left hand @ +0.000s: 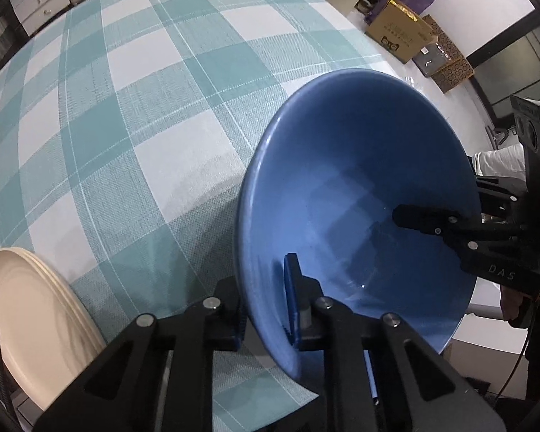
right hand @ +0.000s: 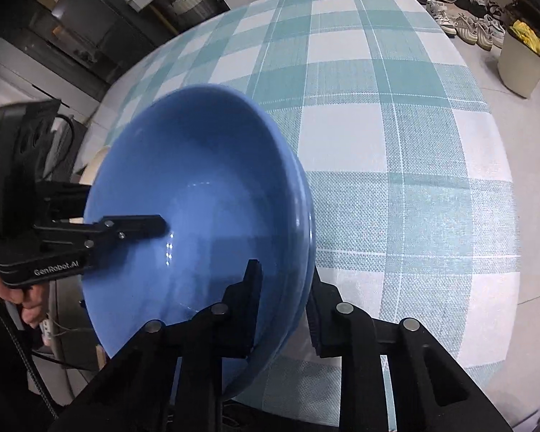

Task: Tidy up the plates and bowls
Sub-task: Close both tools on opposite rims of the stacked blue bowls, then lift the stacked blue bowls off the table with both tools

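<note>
Left wrist view: camera sits just behind the left gripper, looking steeply down along its fingers. It is very close to the blue bowl, which fills the lower right; the checked surface spreads up and left, with cream plates at the lower left edge and cardboard boxes on the floor at top right.

Right wrist view: camera sits just behind the right gripper, also angled steeply down and equally close. The bowl fills the left; shoes line the floor at top right.

Shared: both views take in the same bowl from opposite rims, the same surface, and each shows the opposite gripper reaching into the bowl.
</note>
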Available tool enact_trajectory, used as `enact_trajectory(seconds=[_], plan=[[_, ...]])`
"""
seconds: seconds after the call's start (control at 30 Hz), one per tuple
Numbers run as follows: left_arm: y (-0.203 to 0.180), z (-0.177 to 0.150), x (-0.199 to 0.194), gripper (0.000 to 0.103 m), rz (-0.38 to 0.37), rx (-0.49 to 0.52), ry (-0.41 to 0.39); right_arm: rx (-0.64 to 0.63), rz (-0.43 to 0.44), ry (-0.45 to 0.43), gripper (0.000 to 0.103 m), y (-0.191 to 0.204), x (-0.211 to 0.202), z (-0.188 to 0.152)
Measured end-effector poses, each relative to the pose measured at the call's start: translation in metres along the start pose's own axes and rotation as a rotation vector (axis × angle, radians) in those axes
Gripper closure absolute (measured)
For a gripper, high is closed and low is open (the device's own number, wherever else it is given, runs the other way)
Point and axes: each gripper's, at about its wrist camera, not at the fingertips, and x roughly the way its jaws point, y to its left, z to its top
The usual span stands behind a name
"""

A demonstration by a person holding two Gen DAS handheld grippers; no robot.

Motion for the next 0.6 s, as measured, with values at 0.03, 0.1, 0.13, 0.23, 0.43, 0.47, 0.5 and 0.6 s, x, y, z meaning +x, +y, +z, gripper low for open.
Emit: enact_trajectory(seconds=[0.03,0.1,0.13,0.23,0.43,0.47,0.5,0.6], plan=[[0.000,0.001,0.000,0.088,-0.002,-0.004,0.010,0.001,-0.008,0.005,0.082,0.001,0.000,0.000],[0.002,0.002,0.000,0.088,-0.010,-0.019,0.034,0.014,-0.017,0.019,0.083,0.002,0.000,0.002],[0.002,0.002,0.000,0.088,-0.008,-0.021,0.042,0.019,-0.017,0.025,0.083,0.002,0.001,0.002],[0.004,0.002,0.000,0.088,0.009,-0.024,0.070,0.046,-0.005,0.057,0.084,0.001,0.002,0.007],[0.013,0.000,-0.004,0.089,-0.001,-0.056,0.095,0.086,0.029,0.070,0.086,-0.001,-0.001,0.019],[0.014,0.001,-0.006,0.089,-0.003,-0.062,0.089,0.085,0.025,0.068,0.086,0.000,-0.002,0.020],[0.015,0.001,-0.008,0.089,0.002,-0.060,0.083,0.072,0.013,0.072,0.086,0.003,-0.001,0.021],[0.015,0.000,-0.012,0.089,0.010,-0.052,0.074,0.049,-0.010,0.073,0.087,0.007,0.001,0.022]])
